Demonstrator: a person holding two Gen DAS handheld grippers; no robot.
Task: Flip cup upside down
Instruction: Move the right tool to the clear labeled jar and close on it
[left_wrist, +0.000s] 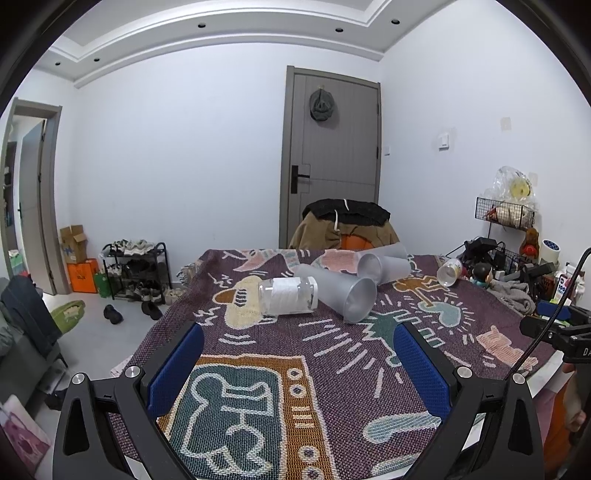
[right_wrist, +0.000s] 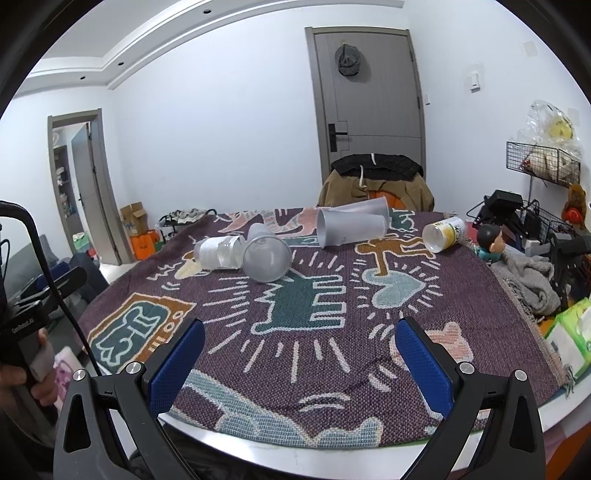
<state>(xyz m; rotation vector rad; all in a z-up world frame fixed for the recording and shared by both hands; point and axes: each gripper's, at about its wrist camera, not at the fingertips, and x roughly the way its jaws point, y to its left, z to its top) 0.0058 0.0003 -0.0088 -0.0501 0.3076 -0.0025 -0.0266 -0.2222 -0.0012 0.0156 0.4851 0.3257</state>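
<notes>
Frosted cup (right_wrist: 266, 258) on side — translucent, mouth toward camera, seemingly empty.

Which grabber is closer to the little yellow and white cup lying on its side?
Probably right. The yellow and white cup lies ahead and right of the open right gripper. From the open left gripper it sits farther off to the right.
</notes>
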